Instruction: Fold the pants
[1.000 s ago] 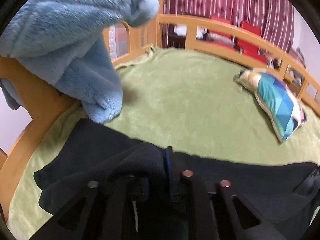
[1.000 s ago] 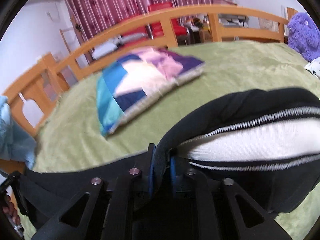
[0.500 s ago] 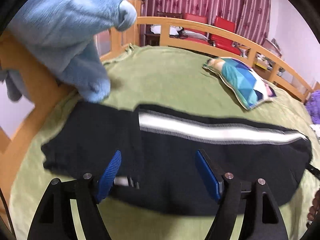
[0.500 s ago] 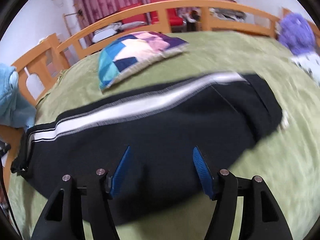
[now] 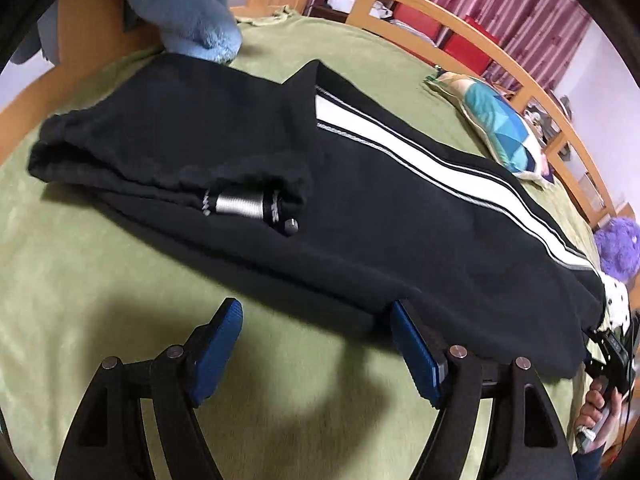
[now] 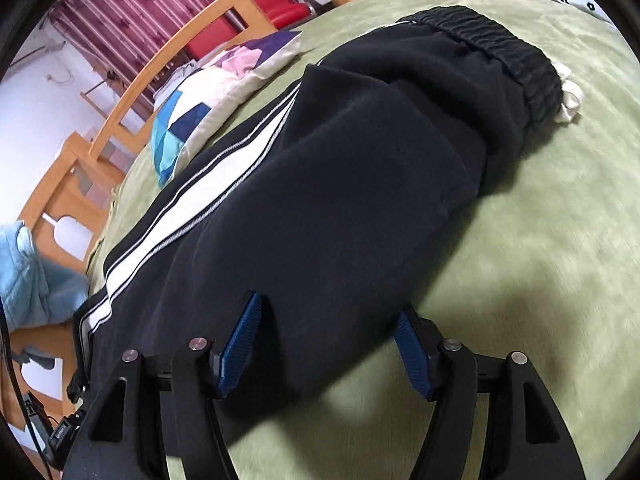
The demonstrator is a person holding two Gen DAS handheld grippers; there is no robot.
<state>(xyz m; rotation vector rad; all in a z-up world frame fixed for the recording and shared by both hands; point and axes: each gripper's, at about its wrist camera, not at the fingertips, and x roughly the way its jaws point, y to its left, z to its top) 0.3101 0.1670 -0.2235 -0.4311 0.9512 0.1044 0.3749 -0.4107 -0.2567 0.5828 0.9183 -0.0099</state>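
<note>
I see the black track pants lying folded lengthwise on the green bedspread, white side stripe up. My left gripper and right gripper both gape empty at the near edge, possibly just clear of the fabric. A patchwork pillow lies just beyond.

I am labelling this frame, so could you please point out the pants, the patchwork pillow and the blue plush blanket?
pants (image 6: 340, 200): right wrist view, on the black thigh panel.
patchwork pillow (image 5: 500, 128): left wrist view, on its teal patches.
blue plush blanket (image 5: 188, 4): left wrist view, on the hanging fold.
</note>
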